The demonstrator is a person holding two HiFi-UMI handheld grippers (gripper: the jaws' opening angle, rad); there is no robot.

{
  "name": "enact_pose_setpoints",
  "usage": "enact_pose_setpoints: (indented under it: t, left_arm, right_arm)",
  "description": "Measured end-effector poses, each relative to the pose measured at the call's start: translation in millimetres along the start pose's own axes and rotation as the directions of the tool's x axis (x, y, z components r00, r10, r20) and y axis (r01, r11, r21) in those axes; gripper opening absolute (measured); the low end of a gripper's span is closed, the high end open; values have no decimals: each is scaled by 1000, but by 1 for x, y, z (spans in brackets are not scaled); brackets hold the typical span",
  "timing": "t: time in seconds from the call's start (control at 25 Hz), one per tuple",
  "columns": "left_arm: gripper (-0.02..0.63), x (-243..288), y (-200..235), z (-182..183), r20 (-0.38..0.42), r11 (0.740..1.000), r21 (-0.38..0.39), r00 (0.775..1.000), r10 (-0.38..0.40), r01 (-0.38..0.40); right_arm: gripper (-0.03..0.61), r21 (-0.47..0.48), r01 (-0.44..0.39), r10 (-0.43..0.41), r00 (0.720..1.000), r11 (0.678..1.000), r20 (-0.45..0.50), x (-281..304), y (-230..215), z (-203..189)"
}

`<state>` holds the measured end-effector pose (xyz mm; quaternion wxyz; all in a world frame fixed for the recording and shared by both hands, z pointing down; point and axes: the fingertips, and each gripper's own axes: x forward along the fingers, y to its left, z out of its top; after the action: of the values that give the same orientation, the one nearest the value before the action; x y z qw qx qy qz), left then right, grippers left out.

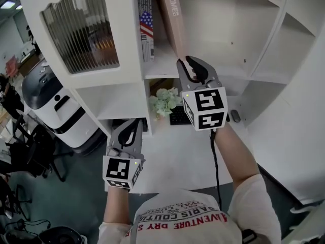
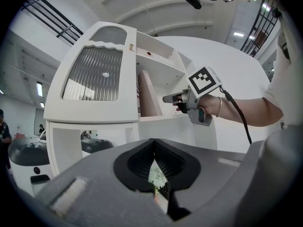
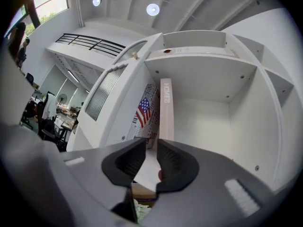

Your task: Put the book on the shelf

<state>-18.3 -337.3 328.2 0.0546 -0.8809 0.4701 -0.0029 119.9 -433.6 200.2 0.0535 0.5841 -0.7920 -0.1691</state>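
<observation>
Subject: book (image 1: 171, 19), pale spine marked "HOMES", is on the shelf (image 1: 167, 65) in the open compartment of the white unit. It stands tilted, with its top leaning toward a flag-printed book (image 1: 146, 27) on its left. Contact between the two appears likely, but the view is too poor to confirm.

R claw (image 1: 185, 61): level at the shelf's front edge, just beside the book's lower end and apart from it. Its jaws are a narrow gap apart w/ nothing between them. The book shows beyond the gap in the right gripper view.

L claw (image 1: 133, 123): lower, over the bench (image 1: 172, 156), well apart from the shelf. Jaw tips are together and it is empty.

Also noted under the shelf: a small plant (image 1: 165, 101) and a keyboard (image 1: 179, 117) at the back of the bench. A ribbed-glass door (image 1: 81, 29) is left of the compartment.
</observation>
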Motion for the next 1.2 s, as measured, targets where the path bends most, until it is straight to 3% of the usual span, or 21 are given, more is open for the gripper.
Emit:
enact_pose_setpoints:
  t: [0.32, 0.56, 0.88, 1.2]
  left_arm:
    - [6, -27, -12, -6, -19, 999, 13, 999, -32, 32]
    - [6, -41, -13, -7, -14, 999, 19, 999, -29, 29]
    - [5, -44, -10, -12, -18, 1000, 0, 1000, 16, -16]
    - [5, -30, -28, -21, -45, 1000, -18, 999, 20, -21]
  right_arm:
    - [1, 29, -42, 41, 999, 999, 33, -63, 28, -35]
    - [0, 85, -62, 59, 997, 994, 41, -104, 49, -66]
    - [0, 30, -120, 117, 991, 992, 70, -151, 78, -93]
    - [0, 90, -142, 140, 990, 986, 26, -159, 65, -112]
